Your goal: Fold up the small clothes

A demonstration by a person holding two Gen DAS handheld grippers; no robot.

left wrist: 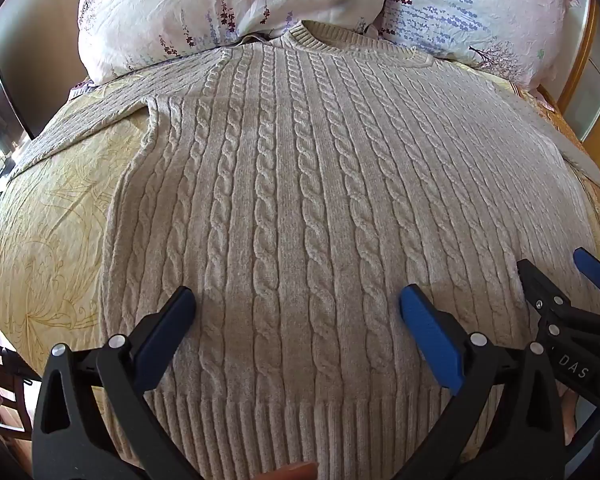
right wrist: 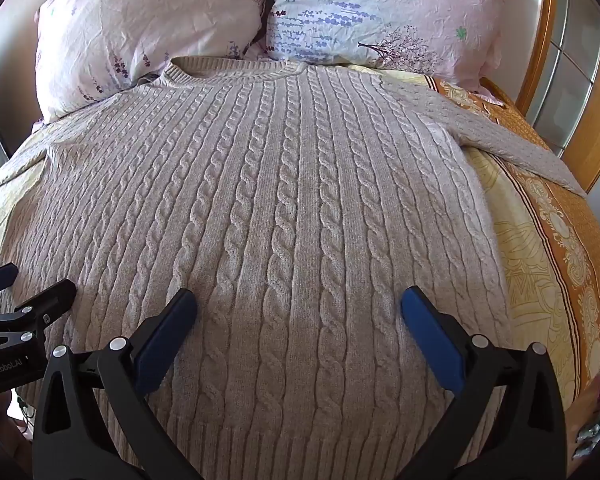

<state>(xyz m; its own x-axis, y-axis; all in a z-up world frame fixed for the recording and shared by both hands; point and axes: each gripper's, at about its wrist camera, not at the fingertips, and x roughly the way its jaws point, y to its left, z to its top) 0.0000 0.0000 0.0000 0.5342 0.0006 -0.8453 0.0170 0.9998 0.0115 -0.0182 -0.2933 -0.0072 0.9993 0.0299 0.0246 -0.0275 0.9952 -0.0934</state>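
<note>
Across the bed [right wrist: 548, 280], from just below the two floral pillows [right wrist: 380, 12] down to the near edge, a beige cable-knit sweater [left wrist: 292, 184] lies spread flat, front up, its ribbed collar [left wrist: 316, 34] touching the pillows and its ribbed hem [left wrist: 300, 420] nearest the person. One sleeve [right wrist: 520, 144] runs out from the sweater's shoulder toward the wooden bed frame [right wrist: 540, 32]; the other sleeve [left wrist: 80, 124] reaches off the opposite shoulder over the yellow patterned bedspread.

Both grippers hang over the hem end of the sweater. The left gripper [left wrist: 296, 312] has its blue-padded fingers spread wide with nothing between them but the knit below. The right gripper [right wrist: 298, 312] is likewise wide apart and holding nothing. Each shows at the edge of the other's view, so they sit close, side by side. Whether either touches the wool I cannot tell.

Folding looks not yet begun. My guess is a sleeve comes first: pinch it near the cuff and carry it across the sweater's chest. Thick chenille-like knit will be heavy and springy, so a deep bite through the full layer should hold better than a nip at the edge, and lifting low would keep the body from dragging. The second gripper could pin the shoulder seam while the sleeve swings over.

No baskets, boxes or other containers show near the sweater.
</note>
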